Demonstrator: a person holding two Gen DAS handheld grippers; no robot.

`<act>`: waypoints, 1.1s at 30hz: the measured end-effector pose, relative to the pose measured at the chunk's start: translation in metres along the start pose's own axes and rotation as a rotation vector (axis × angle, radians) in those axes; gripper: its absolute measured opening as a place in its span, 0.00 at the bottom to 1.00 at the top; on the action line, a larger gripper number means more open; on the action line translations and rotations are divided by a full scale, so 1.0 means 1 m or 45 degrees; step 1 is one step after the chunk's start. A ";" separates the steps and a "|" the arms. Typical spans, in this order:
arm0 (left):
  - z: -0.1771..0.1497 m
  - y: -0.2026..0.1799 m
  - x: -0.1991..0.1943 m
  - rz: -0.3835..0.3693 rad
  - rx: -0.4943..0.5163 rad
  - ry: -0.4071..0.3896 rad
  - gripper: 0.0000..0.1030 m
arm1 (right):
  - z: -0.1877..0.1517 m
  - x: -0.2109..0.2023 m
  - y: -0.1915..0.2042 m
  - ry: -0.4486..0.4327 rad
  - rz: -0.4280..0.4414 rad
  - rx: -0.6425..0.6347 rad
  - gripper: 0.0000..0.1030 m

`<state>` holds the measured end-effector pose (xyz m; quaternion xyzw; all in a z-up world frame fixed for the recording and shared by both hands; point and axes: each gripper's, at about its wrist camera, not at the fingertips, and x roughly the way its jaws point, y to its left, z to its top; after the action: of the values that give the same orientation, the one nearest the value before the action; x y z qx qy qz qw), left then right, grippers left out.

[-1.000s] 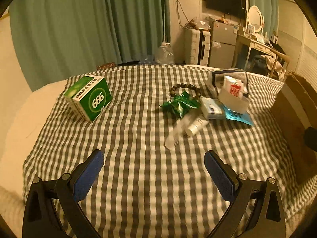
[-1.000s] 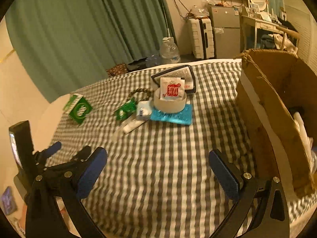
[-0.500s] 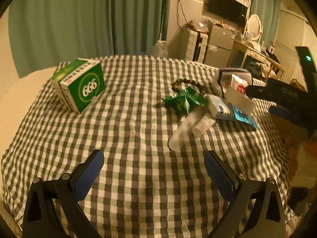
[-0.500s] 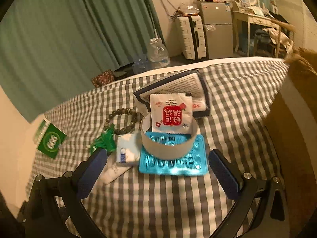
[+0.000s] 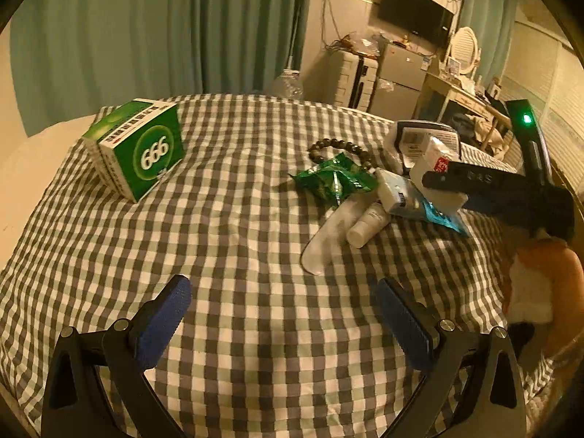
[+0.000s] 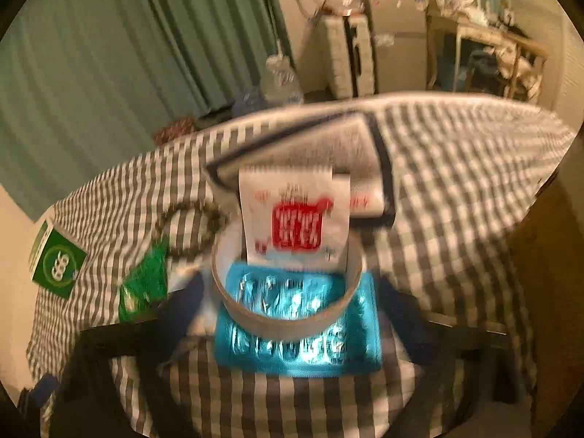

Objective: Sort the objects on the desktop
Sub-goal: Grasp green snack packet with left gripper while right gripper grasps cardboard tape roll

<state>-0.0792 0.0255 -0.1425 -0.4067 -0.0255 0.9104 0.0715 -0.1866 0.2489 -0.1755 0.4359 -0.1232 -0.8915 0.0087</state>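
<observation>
I have the checked worktop (image 5: 233,241) filling both views, its clutter bunched toward my right side. The green box (image 5: 140,148) stands alone at the far left, well apart from everything else. In the pile, a dark-edged booklet (image 6: 299,149) lies at the back, the blue blister pack (image 6: 299,335) in front of it, and the tape roll (image 6: 288,292) sits on that pack with a red-and-white sachet (image 6: 295,219) propped inside its ring. Beside them I see the green wrapper (image 5: 334,179), the bead bracelet (image 5: 339,149) and a small white tube (image 5: 367,224).

My right gripper (image 6: 288,303) is the nearer one by far: the roll lies straight ahead between its jaws, one on each side of the ring, and they are closing, though the blur keeps me from saying whether the pads touch cardboard yet. A round ring offers no long axis, so I judge any grip across its width will do. My left gripper (image 5: 281,310) hangs with jaws spread over bare cloth, nothing between them, the pile ahead and to its right.
</observation>
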 end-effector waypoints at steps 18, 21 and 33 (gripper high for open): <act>0.041 -0.033 0.016 -0.002 -0.045 -0.009 1.00 | -0.036 -0.110 -0.015 -0.062 0.086 -0.140 0.75; 0.057 -0.038 0.039 0.003 -0.053 -0.011 1.00 | -0.037 -0.105 -0.010 -0.048 0.122 -0.118 0.75; 0.081 -0.045 0.111 0.002 0.282 0.027 0.99 | -0.021 -0.086 -0.012 -0.069 0.261 -0.047 0.75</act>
<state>-0.2077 0.0874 -0.1656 -0.4060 0.0763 0.9033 0.1156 -0.1157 0.2661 -0.1245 0.3966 -0.1510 -0.8994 0.1045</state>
